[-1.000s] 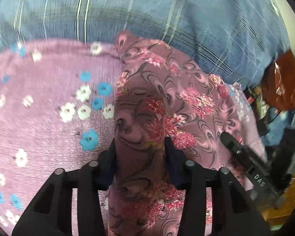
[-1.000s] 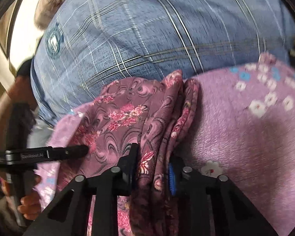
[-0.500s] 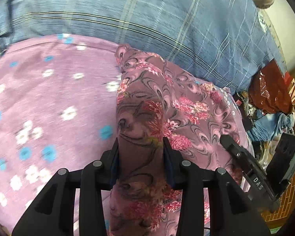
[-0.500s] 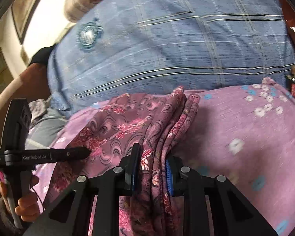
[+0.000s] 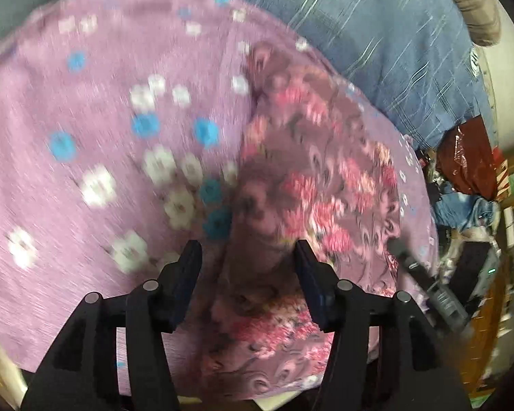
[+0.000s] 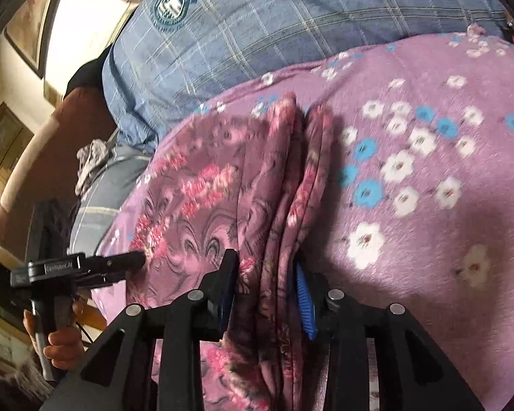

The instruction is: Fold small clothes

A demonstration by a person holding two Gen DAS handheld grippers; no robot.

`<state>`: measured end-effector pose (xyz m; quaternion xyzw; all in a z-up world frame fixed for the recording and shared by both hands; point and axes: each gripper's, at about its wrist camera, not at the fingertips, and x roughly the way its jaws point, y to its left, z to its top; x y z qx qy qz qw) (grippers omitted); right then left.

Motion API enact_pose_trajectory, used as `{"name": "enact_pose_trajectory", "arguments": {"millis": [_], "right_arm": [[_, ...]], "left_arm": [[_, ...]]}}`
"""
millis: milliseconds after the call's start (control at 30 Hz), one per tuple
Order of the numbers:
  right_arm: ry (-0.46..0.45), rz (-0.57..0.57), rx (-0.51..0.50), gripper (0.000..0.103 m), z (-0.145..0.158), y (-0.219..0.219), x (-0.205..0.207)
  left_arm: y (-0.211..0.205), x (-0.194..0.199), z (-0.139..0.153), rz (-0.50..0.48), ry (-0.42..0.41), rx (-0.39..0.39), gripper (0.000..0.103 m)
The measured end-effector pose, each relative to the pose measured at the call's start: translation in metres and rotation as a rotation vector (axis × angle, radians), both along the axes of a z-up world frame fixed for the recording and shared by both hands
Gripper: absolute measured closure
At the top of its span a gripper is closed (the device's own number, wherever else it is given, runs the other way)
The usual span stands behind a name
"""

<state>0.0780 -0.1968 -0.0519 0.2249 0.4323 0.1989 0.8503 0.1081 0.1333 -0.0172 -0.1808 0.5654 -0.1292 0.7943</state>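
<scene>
Both tools have just eased apart: left tool and right tool released around the floral cloth

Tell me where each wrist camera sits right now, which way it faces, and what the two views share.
Left wrist: behind the left gripper, looking down on the floral garment on the purple flowered cloth; the right gripper pokes in at right.
Right wrist: behind the right gripper, facing the same garment; the left gripper and the hand holding it show at left.
Shared: garment, purple cloth, blue plaid fabric.
</scene>
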Motion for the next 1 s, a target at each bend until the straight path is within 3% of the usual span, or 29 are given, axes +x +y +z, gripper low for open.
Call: {"name": "enact_pose_trajectory", "arguments": {"millis": [100,233,333,400,433,467,500,533,600,700,833,900,967,1000], "right_arm": [[-0.100,-0.072,-0.017,0.068,0.030,-0.007,0.004],[-0.195,-0.010,-0.050,0.069,0.052,0.015,0.026],[-0.230,0.038,-0.155,0.070,0.052,0.039,0.046],[-0.230,0.039,-0.198,0.070,0.043,0.044,0.060],[-0.220,0.034,-0.225,0.070,0.034,0.044,0.064],[-0.186,0.023,-0.267,0.071,0.021,0.043,0.070],[-0.134,0.014,-0.304,0.074,0.006,0.039,0.078],[-0.094,0.019,-0.299,0.074,-0.009,0.036,0.084],[-0.144,0.013,-0.217,0.074,-0.012,0.023,0.079],[-0.117,0.023,-0.197,0.075,-0.007,0.017,0.077],[-0.158,0.052,-0.157,0.069,0.018,0.011,0.047],[-0.182,0.091,-0.164,0.064,0.025,0.014,0.028],[-0.171,0.106,-0.234,0.037,0.014,0.017,0.008],[-0.149,0.097,-0.320,0.034,0.003,0.021,0.002]], "left_arm": [[-0.007,0.008,0.025,-0.004,-0.106,0.041,0.048],[-0.037,0.038,0.034,-0.052,-0.154,0.084,0.048],[-0.061,0.063,0.025,-0.076,-0.166,0.169,0.048],[-0.069,0.082,0.003,-0.082,-0.136,0.225,0.048],[-0.070,0.091,-0.009,-0.078,-0.109,0.244,0.039],[-0.068,0.099,-0.024,-0.067,-0.068,0.237,0.032],[-0.062,0.104,-0.036,-0.041,-0.031,0.201,0.014],[-0.053,0.110,-0.044,-0.004,-0.006,0.139,0.008],[-0.043,0.113,-0.042,0.005,-0.007,0.075,0.008],[-0.036,0.108,-0.032,-0.023,0.000,0.092,0.009],[-0.025,0.069,-0.004,-0.063,-0.104,0.161,0.009],[-0.025,0.045,-0.005,-0.088,-0.131,0.223,0.008],[-0.029,0.030,-0.019,-0.112,-0.109,0.267,0.006],[-0.030,0.025,-0.029,-0.112,-0.091,0.258,0.002]]}}
